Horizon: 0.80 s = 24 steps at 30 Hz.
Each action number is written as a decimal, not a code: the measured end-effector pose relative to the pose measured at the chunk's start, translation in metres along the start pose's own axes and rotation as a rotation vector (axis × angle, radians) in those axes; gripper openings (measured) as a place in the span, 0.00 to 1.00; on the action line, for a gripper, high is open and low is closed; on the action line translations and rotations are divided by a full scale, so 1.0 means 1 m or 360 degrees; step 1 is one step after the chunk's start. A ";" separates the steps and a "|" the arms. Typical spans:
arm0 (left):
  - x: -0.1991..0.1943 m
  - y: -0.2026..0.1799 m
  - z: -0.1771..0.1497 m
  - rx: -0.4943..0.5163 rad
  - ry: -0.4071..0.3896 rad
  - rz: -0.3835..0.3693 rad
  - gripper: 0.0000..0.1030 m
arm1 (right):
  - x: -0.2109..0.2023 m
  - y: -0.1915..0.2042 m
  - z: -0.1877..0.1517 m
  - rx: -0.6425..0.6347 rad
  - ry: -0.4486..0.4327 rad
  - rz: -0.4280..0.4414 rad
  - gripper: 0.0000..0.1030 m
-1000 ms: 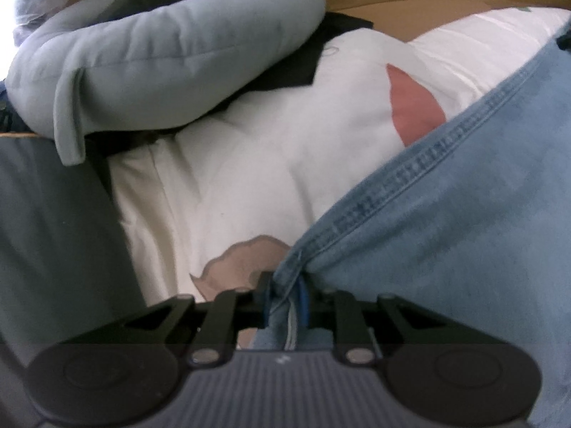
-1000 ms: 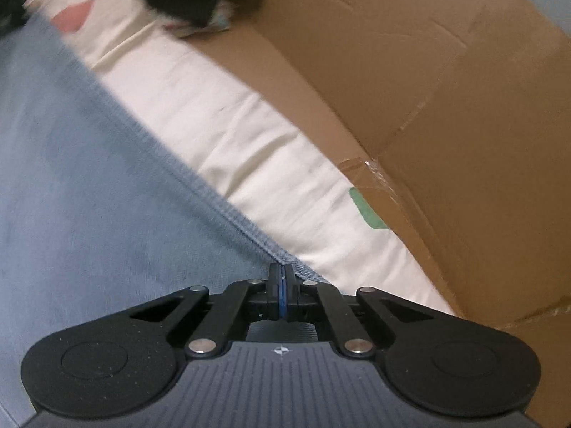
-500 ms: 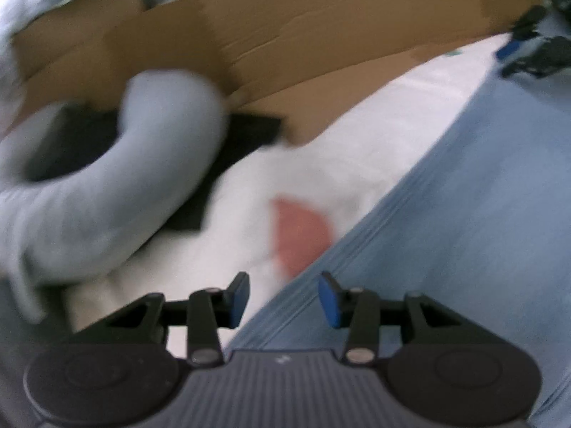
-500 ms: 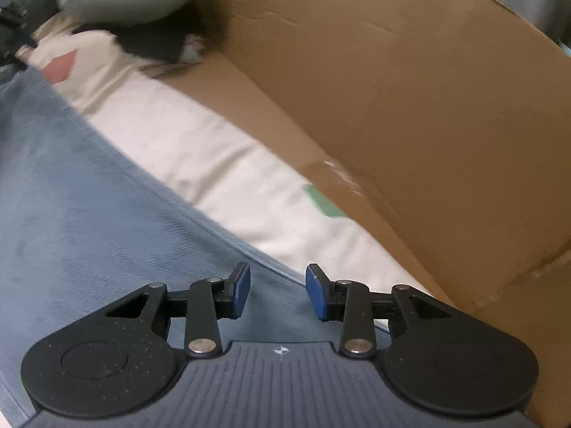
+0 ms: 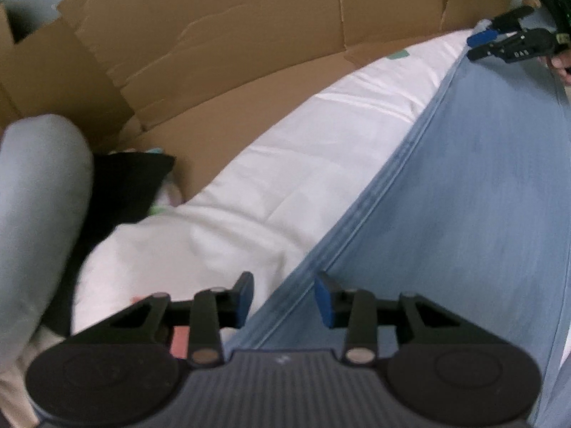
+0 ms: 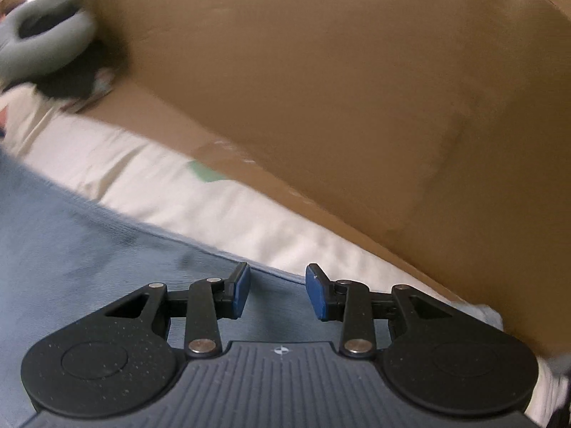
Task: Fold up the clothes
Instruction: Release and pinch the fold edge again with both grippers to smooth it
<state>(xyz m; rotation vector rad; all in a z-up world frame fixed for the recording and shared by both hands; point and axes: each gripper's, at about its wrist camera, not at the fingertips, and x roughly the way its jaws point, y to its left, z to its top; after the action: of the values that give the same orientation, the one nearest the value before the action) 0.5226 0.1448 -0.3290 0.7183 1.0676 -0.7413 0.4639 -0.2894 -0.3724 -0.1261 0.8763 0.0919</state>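
Note:
Light blue jeans point(image 5: 464, 192) lie flat on a white patterned sheet point(image 5: 285, 185); their seamed edge runs diagonally. My left gripper point(image 5: 283, 299) is open and empty, just above that edge. My right gripper point(image 6: 277, 294) is open and empty over the jeans point(image 6: 89, 249) near their far edge, and it also shows at the top right of the left wrist view point(image 5: 499, 41).
A brown cardboard box wall point(image 5: 249, 35) stands behind the sheet and fills the right wrist view point(image 6: 357, 89). A grey U-shaped pillow point(image 5: 39, 207) and a black garment point(image 5: 128, 182) lie at the left; the pillow also shows in the right wrist view point(image 6: 46, 46).
Both grippers were shut on the jeans' edge a second ago. They have opened, let the jeans go, and drawn back and up from the cloth.

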 end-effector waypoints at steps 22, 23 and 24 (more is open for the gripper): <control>0.030 -0.009 0.029 0.0116 0.0156 -0.0104 0.04 | -0.004 -0.101 -0.049 0.0517 -0.0049 -0.0310 0.17; 0.034 -0.010 0.029 0.0108 0.0169 -0.0101 0.06 | -0.002 -0.101 -0.049 0.0509 -0.0046 -0.0318 0.16; 0.039 -0.011 0.030 0.0100 0.0181 -0.0097 0.07 | 0.000 -0.101 -0.049 0.0505 -0.0046 -0.0327 0.16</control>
<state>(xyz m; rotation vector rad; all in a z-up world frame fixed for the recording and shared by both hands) 0.5397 0.1076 -0.3575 0.7919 1.1782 -0.7962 0.4399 -0.3960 -0.3967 0.0820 0.8343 -0.2365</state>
